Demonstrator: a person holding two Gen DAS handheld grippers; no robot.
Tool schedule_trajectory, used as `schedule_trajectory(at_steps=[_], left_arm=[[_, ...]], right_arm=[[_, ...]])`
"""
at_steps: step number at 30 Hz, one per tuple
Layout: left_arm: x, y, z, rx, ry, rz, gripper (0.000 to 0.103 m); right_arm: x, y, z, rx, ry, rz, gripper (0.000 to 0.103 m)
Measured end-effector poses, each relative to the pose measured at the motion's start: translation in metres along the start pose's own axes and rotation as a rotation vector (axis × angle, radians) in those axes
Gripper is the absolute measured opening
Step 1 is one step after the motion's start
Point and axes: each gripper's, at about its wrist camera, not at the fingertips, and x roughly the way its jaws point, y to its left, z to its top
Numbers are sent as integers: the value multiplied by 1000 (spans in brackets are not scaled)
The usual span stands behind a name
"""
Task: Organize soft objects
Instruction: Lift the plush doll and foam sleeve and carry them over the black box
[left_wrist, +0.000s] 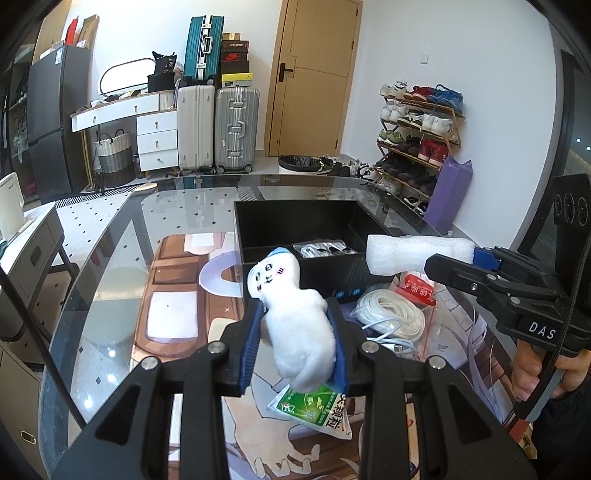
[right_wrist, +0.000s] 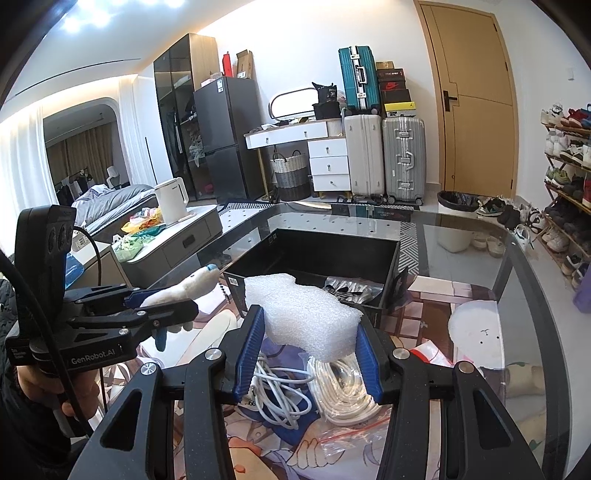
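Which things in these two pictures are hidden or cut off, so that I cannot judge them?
- Left wrist view: the green packet is partly covered by the plush toy and the left gripper; its print is incomplete.
- Right wrist view: the coiled white cables lie partly under the foam block.
- Both views: the black box hides much of its inside behind its near wall.

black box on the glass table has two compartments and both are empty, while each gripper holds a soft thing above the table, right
Not quite: the black box has one compartment holding a bundle of packets, as the left wrist view shows. The rest stands: the left gripper holds the white plush toy and the right gripper the white foam block.
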Motion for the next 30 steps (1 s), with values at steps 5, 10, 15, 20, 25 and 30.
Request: schedule_trajectory(at_steps=[5, 10, 15, 20, 25, 30], left_arm=[[-2, 0, 5, -7, -17, -3, 32], [3, -2, 17, -8, -27, -11, 32], [11, -6, 30, 8, -32, -17, 32], [16, -9, 39, 15, -41, -24, 32], [23, -10, 48, 22, -45, -31, 32], [34, -11, 55, 28, -37, -32, 32]], right_arm=[[-4, -6, 5, 9, -13, -17, 48], [-5, -11, 13, 11, -24, -36, 48], [0, -17, 21, 20, -25, -50, 48], [5, -23, 27, 25, -33, -58, 48], [11, -25, 35, 18, -37, -65, 48], [24, -28, 41, 11, -16, -65, 48]])
